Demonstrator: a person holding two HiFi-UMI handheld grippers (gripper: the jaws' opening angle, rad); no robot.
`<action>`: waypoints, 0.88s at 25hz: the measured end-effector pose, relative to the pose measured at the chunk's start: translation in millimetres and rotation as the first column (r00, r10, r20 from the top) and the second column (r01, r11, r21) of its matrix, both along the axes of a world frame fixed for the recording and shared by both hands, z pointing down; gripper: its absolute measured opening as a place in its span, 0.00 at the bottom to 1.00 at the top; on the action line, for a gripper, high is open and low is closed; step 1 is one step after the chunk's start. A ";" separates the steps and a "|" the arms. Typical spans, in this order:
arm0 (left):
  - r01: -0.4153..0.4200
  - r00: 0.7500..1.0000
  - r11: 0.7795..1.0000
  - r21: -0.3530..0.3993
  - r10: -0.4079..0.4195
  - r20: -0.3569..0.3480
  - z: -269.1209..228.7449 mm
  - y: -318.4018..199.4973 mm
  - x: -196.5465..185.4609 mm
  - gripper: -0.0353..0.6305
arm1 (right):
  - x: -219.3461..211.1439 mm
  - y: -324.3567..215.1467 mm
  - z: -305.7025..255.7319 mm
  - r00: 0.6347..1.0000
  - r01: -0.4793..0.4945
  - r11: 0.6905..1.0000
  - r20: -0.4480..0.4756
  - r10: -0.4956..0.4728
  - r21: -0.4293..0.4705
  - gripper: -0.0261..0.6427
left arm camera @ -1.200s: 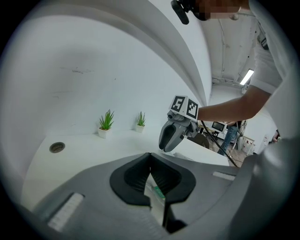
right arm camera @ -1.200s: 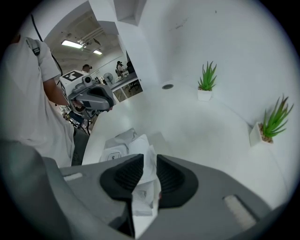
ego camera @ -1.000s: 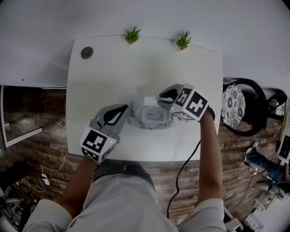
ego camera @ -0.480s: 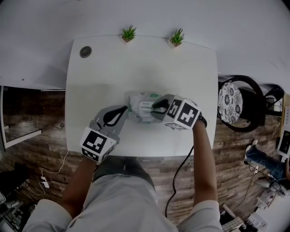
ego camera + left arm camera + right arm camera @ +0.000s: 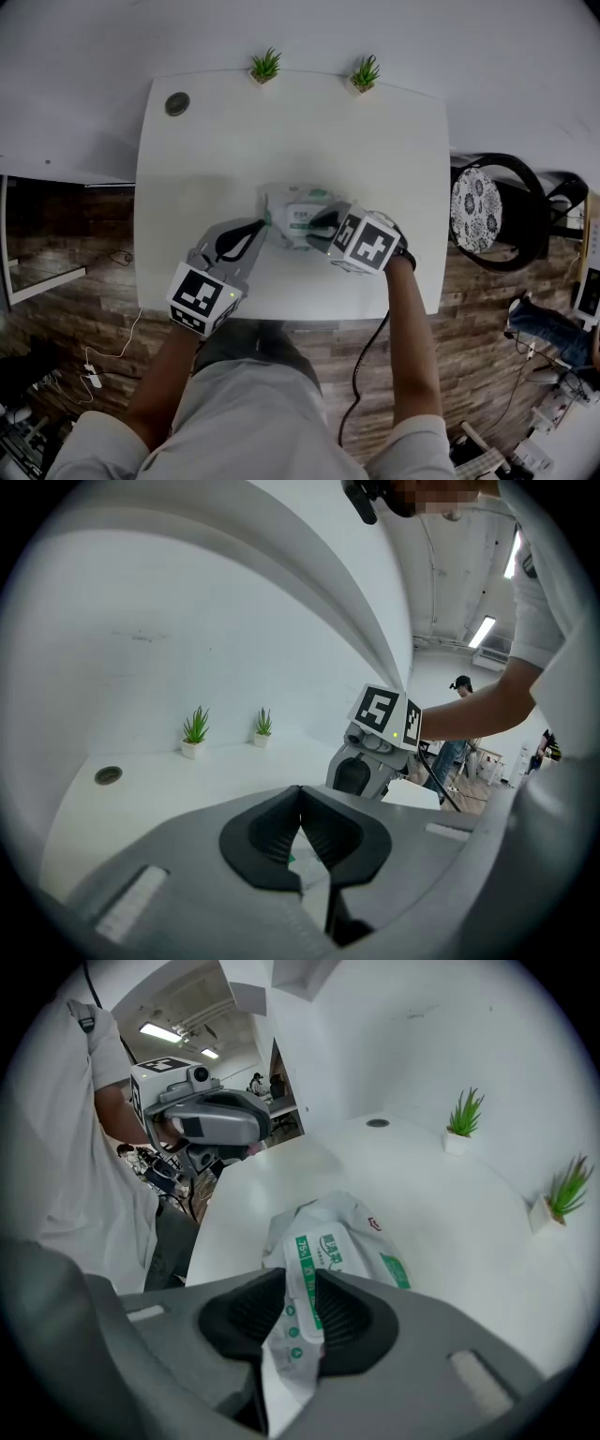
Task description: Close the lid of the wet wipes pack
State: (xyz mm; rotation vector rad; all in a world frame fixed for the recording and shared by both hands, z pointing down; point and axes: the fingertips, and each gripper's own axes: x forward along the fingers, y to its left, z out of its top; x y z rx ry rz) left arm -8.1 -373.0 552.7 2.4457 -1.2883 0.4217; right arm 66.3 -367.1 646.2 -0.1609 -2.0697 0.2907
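The wet wipes pack (image 5: 292, 211) lies at the middle of the white table (image 5: 187, 187), white with a green printed label. In the right gripper view the pack (image 5: 337, 1241) stretches away from the jaws, and its label flap runs down between them. My right gripper (image 5: 319, 225) (image 5: 300, 1283) is over the pack's near right end. Its jaws are opening, with the flap still in the gap. My left gripper (image 5: 263, 225) (image 5: 300, 797) is at the pack's left edge. It is shut on a bit of white and green pack (image 5: 306, 866).
Two small potted plants (image 5: 265, 67) (image 5: 364, 73) stand at the table's far edge. A round grommet (image 5: 177, 103) sits at the far left corner. A black chair (image 5: 497, 216) stands off the table's right side. Cables lie on the wooden floor.
My right gripper has moved left and nearer over the pack. The grey opening seen a second ago is now under the green label. The left gripper has hardly shifted.
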 end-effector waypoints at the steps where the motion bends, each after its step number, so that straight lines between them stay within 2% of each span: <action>1: -0.001 1.000 1.000 -0.002 0.001 0.001 0.6 0.4 0.4 0.06 | 0.1 -0.3 0.9 1.000 -0.009 1.000 0.002 0.009 0.003 0.20; 13: -0.008 1.000 1.000 0.006 0.008 0.002 -4.2 7.8 2.2 0.06 | 0.1 -2.0 6.7 0.999 -0.028 0.995 -0.015 0.030 0.093 0.20; 22: -0.010 1.000 1.000 0.024 0.010 0.010 -13.6 18.2 -3.1 0.06 | 4.2 0.8 -10.6 0.977 -0.190 0.974 0.118 0.175 0.125 0.20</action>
